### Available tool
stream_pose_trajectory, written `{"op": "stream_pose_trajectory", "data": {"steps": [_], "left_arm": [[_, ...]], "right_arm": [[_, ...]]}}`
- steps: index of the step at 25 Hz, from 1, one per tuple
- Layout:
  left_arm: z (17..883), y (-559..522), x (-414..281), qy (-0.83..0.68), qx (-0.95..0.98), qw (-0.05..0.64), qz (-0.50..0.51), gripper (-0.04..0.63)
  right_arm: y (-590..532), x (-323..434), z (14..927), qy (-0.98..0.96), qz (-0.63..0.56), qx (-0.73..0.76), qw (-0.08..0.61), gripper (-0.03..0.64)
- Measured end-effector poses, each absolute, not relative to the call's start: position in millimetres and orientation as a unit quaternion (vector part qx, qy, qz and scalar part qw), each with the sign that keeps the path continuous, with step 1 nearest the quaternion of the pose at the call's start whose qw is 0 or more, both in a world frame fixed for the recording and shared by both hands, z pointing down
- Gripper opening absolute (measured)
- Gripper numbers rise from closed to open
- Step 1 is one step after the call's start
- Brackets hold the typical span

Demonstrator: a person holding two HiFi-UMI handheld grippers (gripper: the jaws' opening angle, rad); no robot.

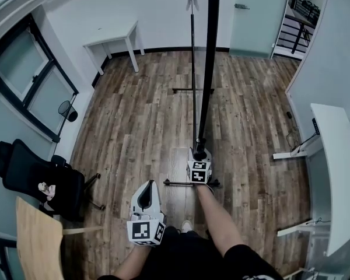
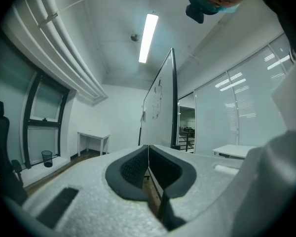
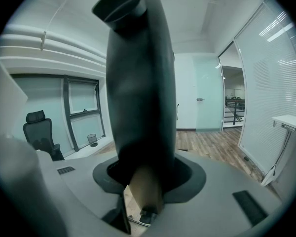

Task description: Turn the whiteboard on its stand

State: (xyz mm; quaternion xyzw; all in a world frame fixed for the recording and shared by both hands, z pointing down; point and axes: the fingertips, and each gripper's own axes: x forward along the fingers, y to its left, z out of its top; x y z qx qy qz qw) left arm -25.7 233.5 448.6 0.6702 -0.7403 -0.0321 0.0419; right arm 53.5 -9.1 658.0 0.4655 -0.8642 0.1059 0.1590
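Black-framed whiteboard (image 1: pixel 207 69), edge-on in the head view, runs from picture centre toward 12 o'clock over the wood floor (image 1: pixel 134 115). The foot bars of its stand (image 1: pixel 192 90) cross beneath it. The right gripper (image 1: pixel 199 156) is clamped on the near upright edge of the frame. The left gripper (image 1: pixel 146 190) hangs at 7 o'clock of it, apart from the board. An office chair (image 1: pixel 35 177) stands at 8 o'clock and a white table (image 1: pixel 114 37) at 11 o'clock.

Left gripper view: the left gripper (image 2: pixel 148 152) has its jaws pressed together with nothing between them. The whiteboard (image 2: pixel 160 107) stands beyond the tips at 12 o'clock, its white face toward 9 o'clock.

Right gripper view: the dark frame edge of the whiteboard (image 3: pixel 138 98) rises from between the jaws of the right gripper (image 3: pixel 144 179) toward 12 o'clock, both pads bearing on it.

Judged step: the board is gripped by one edge and the turn is in hand. The next move calls for carrying the held edge in an arc about the stand while keeping the clamp firm. The free left gripper could steady the frame, and the near foot bar lies close to the person's feet.
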Motion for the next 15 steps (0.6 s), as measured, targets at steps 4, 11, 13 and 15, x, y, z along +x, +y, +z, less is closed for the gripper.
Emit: {"op": "stream_pose_trajectory", "data": {"steps": [4,11,13,15], "left_arm": [[448,240,-24,-0.73,0.681,0.042,-0.031,0.018],[449,256,-20,-0.715,0.697,0.044,-0.036,0.018],[450,260,-21,-0.709,0.703,0.045,-0.038,0.018],[450,264,-19,-0.703,0.709,0.047,-0.039,0.018]], "right_arm": [[7,58,657,-0.865,0.104,0.466,0.154,0.158],[37,70,653,-0.862,0.097,0.474,0.151,0.157],[48,72,659,-0.862,0.103,0.471,0.154,0.158],[57,76,659,-0.862,0.103,0.472,0.153,0.156]]}}
